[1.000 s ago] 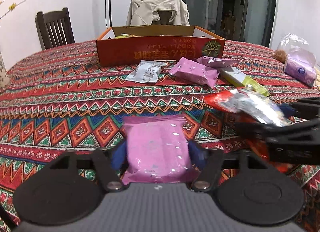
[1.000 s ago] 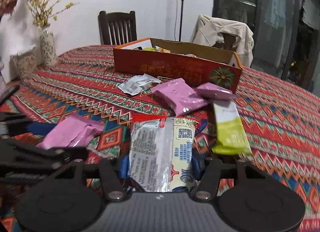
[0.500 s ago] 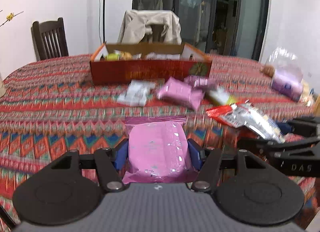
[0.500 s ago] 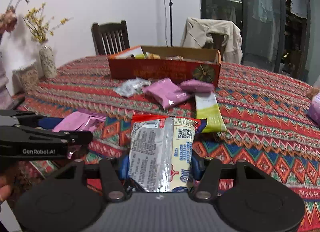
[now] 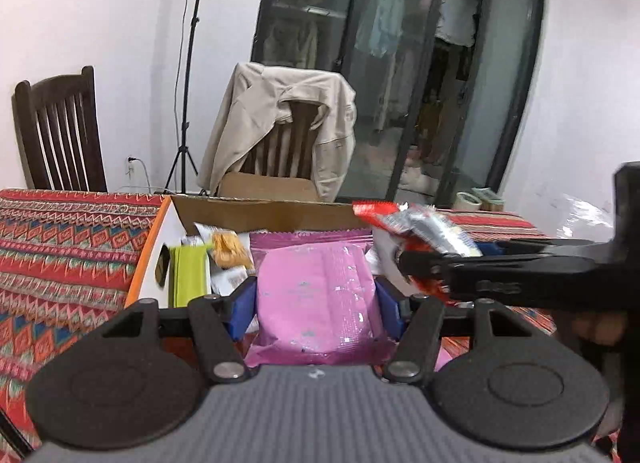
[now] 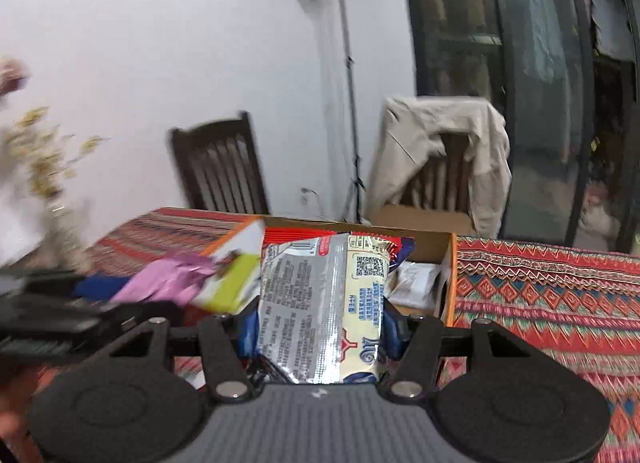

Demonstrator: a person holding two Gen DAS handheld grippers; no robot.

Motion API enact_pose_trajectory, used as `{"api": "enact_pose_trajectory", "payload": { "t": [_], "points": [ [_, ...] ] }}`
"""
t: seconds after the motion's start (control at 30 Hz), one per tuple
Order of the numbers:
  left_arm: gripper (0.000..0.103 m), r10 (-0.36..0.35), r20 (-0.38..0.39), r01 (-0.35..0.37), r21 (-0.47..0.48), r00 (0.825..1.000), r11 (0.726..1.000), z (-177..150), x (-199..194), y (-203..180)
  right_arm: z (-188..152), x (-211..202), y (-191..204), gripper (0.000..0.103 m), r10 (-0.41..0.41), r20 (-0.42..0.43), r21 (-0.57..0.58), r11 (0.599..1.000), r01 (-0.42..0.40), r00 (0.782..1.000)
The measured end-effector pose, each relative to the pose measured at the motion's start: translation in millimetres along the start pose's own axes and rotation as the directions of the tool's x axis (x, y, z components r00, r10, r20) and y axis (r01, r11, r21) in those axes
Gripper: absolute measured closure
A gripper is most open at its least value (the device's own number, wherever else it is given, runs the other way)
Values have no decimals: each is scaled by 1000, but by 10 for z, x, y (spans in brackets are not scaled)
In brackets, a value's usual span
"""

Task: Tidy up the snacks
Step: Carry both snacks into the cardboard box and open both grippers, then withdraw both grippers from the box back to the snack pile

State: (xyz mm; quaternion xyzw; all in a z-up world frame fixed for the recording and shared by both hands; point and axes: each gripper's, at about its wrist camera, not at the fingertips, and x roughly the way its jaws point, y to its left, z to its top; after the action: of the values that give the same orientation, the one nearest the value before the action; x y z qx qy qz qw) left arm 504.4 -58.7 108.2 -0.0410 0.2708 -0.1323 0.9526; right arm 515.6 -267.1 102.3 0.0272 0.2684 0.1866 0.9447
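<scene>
My left gripper (image 5: 316, 303) is shut on a pink snack packet (image 5: 316, 295) and holds it above the open orange cardboard box (image 5: 158, 231). My right gripper (image 6: 320, 321) is shut on a red and silver snack packet (image 6: 320, 295) and holds it over the same box (image 6: 450, 263). In the left wrist view the right gripper (image 5: 448, 259) reaches in from the right with its packet (image 5: 416, 223). In the right wrist view the left gripper shows at the left with the pink packet (image 6: 168, 275). Inside the box lie a green packet (image 5: 188, 275) and an orange snack (image 5: 230, 253).
The table has a red patterned cloth (image 5: 60, 247). A dark wooden chair (image 5: 56, 131) stands at the far left, and a chair with a beige jacket (image 5: 280, 119) stands behind the box. A light stand (image 5: 188, 75) stands by the wall.
Both grippers have lifted and moved forward with their packets, from low over the table to above the open box. The loose packets on the cloth have dropped out of view.
</scene>
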Motion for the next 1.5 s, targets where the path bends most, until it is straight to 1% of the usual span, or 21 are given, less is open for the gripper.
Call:
{"api": "enact_pose_trajectory", "payload": {
  "t": [0.07, 0.17, 0.27, 0.33, 0.37, 0.4, 0.47, 0.53, 0.63, 0.67, 0.73, 0.77, 0.87, 0.93, 1.03, 1.07, 1.17, 1.23, 1.33, 1.5],
  "points": [
    [40, 14, -26, -15, -18, 1000, 1000, 101, 274, 77, 114, 439, -95, 47, -54, -60, -9, 999, 54, 997],
    [40, 14, -65, -18, -50, 998, 999, 169, 575, 183, 95, 944, -157, 47, -138, -122, -55, 990, 132, 983],
    [40, 19, -96, -24, -54, 995, 998, 180, 866, 194, -21, 1292, -151, 47, -218, -162, -115, 973, 201, 962],
    [40, 17, -114, -23, -58, 993, 998, 164, 1007, 184, -115, 1386, -150, 45, -229, -165, -131, 969, 208, 959],
    [40, 13, -120, -20, -58, 993, 998, 156, 1075, 181, -153, 1390, -141, 42, -221, -154, -138, 970, 201, 963],
    [40, 13, -126, -21, -59, 992, 998, 140, 1134, 176, -179, 1362, -146, 36, -218, -140, -143, 970, 198, 966],
    [40, 16, -142, -26, -68, 990, 997, 102, 1231, 179, -186, 1219, -144, 29, -235, -77, -156, 963, 221, 969],
    [40, 4, -155, -17, -79, 988, 997, 83, 1303, 171, -154, 1028, -158, 29, -232, -43, -166, 961, 222, 972],
    [40, -31, -179, 17, -81, 983, 997, 66, 1398, 93, -84, 663, -235, 29, -202, 5, -153, 968, 200, 979],
    [40, -49, -191, 37, -66, 980, 997, 50, 1429, 38, -58, 562, -261, 31, -201, 19, -148, 968, 202, 979],
    [35, -46, -210, 39, -36, 977, 999, 18, 1454, -60, -20, 369, -299, 31, -207, 50, -133, 968, 212, 977],
    [31, -40, -201, 36, -23, 979, 999, 6, 1407, -93, -2, 294, -314, 31, -209, 56, -131, 968, 215, 976],
    [29, -43, -169, 45, 6, 985, 999, 36, 1193, -112, 14, 49, -309, 31, -207, 80, -132, 967, 217, 975],
    [28, -37, -138, 40, 16, 990, 999, 100, 952, -92, 17, -106, -277, 31, -201, 87, -142, 967, 212, 976],
    [25, -14, -71, 17, 44, 997, 999, 179, 469, -32, 17, -363, -189, 30, -187, 108, -161, 966, 203, 976],
    [23, -9, -50, 12, 49, 999, 999, 194, 303, -11, 19, -453, -161, 30, -180, 118, -165, 966, 198, 977],
    [21, 6, 9, -7, 75, 1000, 997, 164, -248, 19, -9, -775, -60, 30, -162, 145, -173, 967, 186, 976],
    [19, 4, 43, -9, 103, 999, 995, 62, -623, 22, -55, -1019, 11, 30, -147, 168, -178, 968, 177, 975],
    [15, 8, 85, -18, 117, 996, 993, -172, -1134, 35, -170, -1375, 126, 30, -125, 198, -176, 971, 161, 972],
    [11, 49, 148, -61, 83, 988, 995, -721, -1842, 35, -566, -1892, 319, 29, -78, 199, -166, 980, 113, 977]
  ]
}}
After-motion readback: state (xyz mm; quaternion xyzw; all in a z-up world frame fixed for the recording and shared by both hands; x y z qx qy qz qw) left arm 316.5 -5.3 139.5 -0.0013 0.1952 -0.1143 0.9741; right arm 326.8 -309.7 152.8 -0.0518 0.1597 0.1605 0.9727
